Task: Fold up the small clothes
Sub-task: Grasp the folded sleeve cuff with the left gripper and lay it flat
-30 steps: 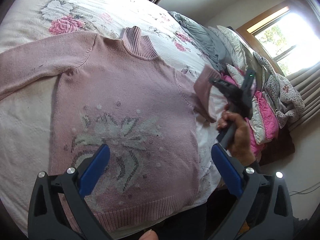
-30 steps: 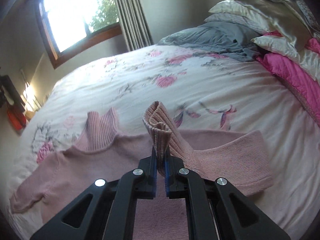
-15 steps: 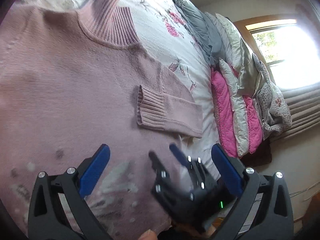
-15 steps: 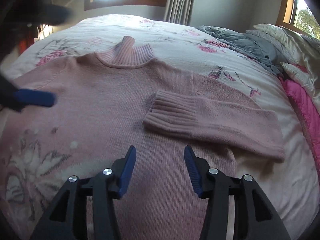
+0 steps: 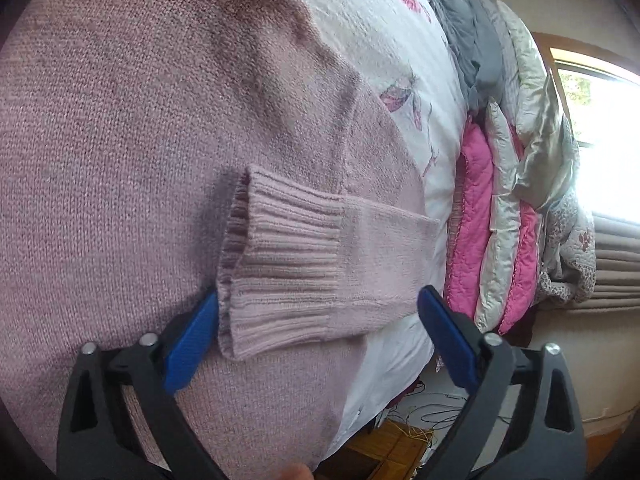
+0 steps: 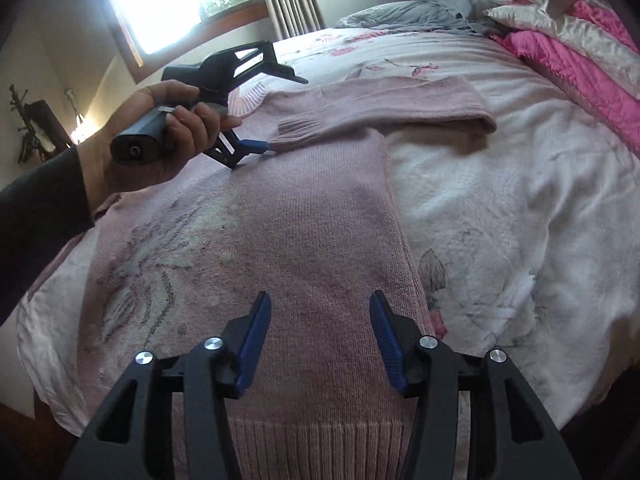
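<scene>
Low in the right wrist view, the right gripper [image 6: 320,340] hangs over the pink sweater [image 6: 280,240] on the bed [image 6: 520,208], fingers apart and empty. Higher up, the left gripper [image 5: 316,332] sits at the ribbed cuff [image 5: 276,268] of the folded sleeve [image 6: 400,104] — fingers wide apart too. One sleeve is folded; the other likely comes next. A second ago the right gripper was clamped on that cuff — now it has let go.

1. The pink sweater [image 5: 140,152] lies flat on the floral bedspread [image 5: 380,40].
2. Its sleeve [image 5: 320,256] is folded across the body (ribbed cuff leftmost).
3. The left gripper [image 5: 318,320] stands wide open, straddling the cuff; one blue pad touches the cuff's edge.
</scene>
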Demonstrator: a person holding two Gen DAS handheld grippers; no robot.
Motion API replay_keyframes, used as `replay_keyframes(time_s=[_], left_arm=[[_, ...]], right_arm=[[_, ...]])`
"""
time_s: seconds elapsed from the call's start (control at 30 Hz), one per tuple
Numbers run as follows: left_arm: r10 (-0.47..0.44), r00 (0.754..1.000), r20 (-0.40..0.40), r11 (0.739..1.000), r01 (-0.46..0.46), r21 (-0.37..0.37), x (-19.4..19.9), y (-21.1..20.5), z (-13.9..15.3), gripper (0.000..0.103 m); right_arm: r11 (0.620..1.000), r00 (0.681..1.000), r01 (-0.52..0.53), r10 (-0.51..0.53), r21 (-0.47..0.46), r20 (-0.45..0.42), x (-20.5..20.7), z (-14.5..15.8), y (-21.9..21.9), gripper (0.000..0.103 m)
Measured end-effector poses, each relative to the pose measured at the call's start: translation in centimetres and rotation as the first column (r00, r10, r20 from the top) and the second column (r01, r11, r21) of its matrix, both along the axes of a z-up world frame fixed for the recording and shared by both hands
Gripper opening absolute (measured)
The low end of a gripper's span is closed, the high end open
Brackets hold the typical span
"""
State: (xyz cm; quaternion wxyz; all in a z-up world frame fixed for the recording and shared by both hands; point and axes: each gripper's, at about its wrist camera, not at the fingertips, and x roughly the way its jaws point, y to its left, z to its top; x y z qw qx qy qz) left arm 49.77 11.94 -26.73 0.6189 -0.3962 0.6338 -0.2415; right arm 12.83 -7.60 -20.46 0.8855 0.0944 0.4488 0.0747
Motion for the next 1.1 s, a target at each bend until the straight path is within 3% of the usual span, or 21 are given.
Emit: replay_keyframes(time_s=[0.03,0.1,0.3,0.57,0.7,0.87,1.1], left_arm=[[-0.003,1.000,-0.016,1.000,0.003,0.022,0.0,0.2,-0.2,0.033],[-0.002,1.000,-0.029,0.998,0.003,0.058,0.0,0.6,-0.1,0.006],[-0.013,0.999,0.048,0.998,0.010,0.070,-0.4,2.3,3.0,0.005],[0.008,0.977,0.213,0.996,-0.027,0.088,-0.3,8.4,12.7,0.005],[0.032,0.966,0.255,0.990,-0.066,0.123,-0.6,13.1,15.9,0.005],[0.080,0.961,0.266,0.979,-0.125,0.159,-1.1,18.1,17.5,0.005],[0.136,0.960,0.246,0.966,-0.183,0.180,-2.0,23.8,16.5,0.005]], right_arm=[[1.000,1.000,0.006,-0.006,0.009,0.001,-0.2,0.1,-0.2,0.052],[1.000,1.000,0.014,-0.014,0.025,0.000,-0.5,0.2,-0.4,0.052],[0.998,0.999,0.036,-0.035,0.050,-0.015,-0.9,0.2,-0.6,0.052],[0.998,0.999,0.033,-0.032,0.060,-0.014,-2.4,1.2,0.1,0.052],[0.997,1.000,0.029,-0.028,0.065,-0.012,-3.1,1.9,0.6,0.052],[0.998,1.000,0.027,-0.027,0.059,-0.001,-3.8,2.8,1.1,0.053],[0.999,1.000,0.027,-0.027,0.040,0.009,-4.2,4.0,1.7,0.053]])
